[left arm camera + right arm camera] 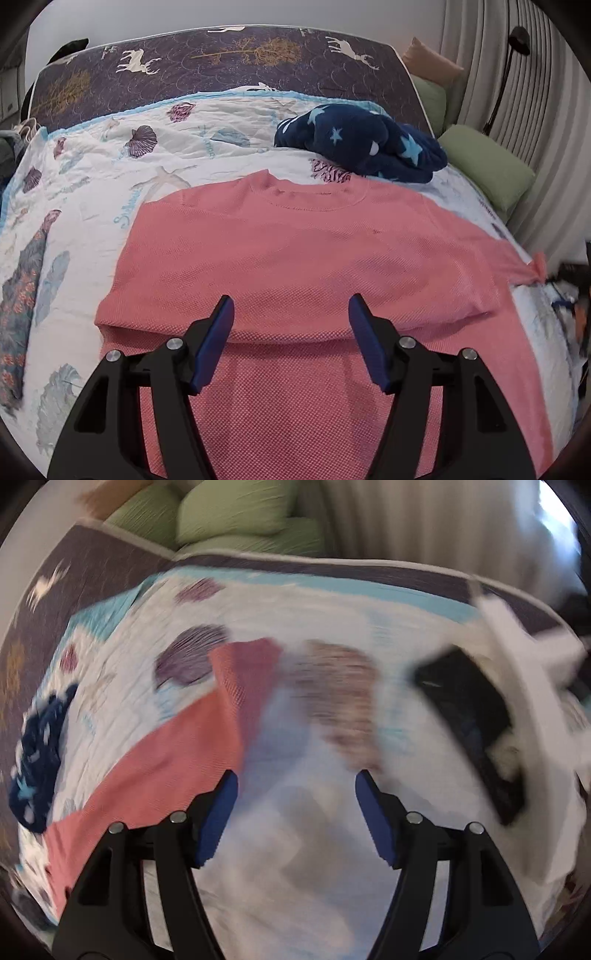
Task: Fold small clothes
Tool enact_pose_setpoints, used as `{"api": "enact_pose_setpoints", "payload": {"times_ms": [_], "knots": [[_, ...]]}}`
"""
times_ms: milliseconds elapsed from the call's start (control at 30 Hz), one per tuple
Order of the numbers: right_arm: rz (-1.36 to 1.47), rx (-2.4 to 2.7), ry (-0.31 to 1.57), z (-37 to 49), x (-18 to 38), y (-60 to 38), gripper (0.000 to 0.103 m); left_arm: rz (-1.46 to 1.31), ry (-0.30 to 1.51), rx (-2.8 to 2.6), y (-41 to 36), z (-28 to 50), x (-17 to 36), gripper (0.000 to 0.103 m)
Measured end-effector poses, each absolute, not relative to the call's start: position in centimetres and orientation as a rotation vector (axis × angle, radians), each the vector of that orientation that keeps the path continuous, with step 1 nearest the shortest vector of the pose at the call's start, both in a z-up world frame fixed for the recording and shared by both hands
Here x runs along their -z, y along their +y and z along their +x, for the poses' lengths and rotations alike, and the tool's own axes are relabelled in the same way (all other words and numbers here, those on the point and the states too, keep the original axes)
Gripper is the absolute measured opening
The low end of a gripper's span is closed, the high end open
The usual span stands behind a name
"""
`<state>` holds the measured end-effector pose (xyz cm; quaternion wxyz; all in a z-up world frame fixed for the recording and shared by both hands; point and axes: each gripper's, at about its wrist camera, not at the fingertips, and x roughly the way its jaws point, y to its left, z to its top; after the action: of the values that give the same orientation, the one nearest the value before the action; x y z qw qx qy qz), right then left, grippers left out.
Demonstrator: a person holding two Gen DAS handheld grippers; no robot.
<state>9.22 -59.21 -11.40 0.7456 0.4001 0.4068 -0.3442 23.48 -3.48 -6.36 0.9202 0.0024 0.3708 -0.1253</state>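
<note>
Two grippers, both spread wide with nothing between the blue pads. Left gripper hovering over the lower body of a pink knit T-shirt, pads apart above a crosswise fold line in the fabric. Lying flat on a white seashell-print quilt on the bed, collar pointing away from the camera toward the purple deer-print mattress showing beyond the quilt's edge, hem toward the camera; long axis running collar to hem, straight up the left wrist view. One sleeve stretched out to the right, its cuff bunched near the bed's edge; the other side tucked in, giving a straight left edge. Just past the collar, to its right, a crumpled navy fleece with pale blue stars, touching or nearly touching the shoulder. Green pillows beyond the bed on the right, beside pleated curtains. A floral garment draped at the quilt's left edge.

Right gripper over bare quilt, beside the shirt rather than over it; view heavily blurred. Pink sleeve reaching up from lower left toward the middle, its tip lifted or folded, exact state unclear. Left pad's tip at the sleeve's edge; contact impossible to judge. Navy fleece at far left, green pillows at top, a dark object and white blurred cloth at right.
</note>
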Motion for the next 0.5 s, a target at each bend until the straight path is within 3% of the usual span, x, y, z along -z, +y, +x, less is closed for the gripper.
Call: {"api": "enact_pose_setpoints", "payload": {"times_ms": [233,433,467,500], "knots": [[1.034,0.611,0.752,8.3,11.1,-61.2,0.068,0.027,0.756,0.293,-4.7,22.7,6.5,0.065],[1.375,0.594,0.697,9.7,16.1,-62.2,0.068,0.005,0.753,0.28,-4.1,22.7,6.2,0.065],[1.378,0.613,0.661,10.0,16.2,-62.3,0.063,0.004,0.755,0.276,-4.0,22.8,6.2,0.065],[1.353,0.633,0.651,10.4,16.1,-62.4,0.036,0.004,0.757,0.274,-4.0,22.9,6.2,0.066]]}}
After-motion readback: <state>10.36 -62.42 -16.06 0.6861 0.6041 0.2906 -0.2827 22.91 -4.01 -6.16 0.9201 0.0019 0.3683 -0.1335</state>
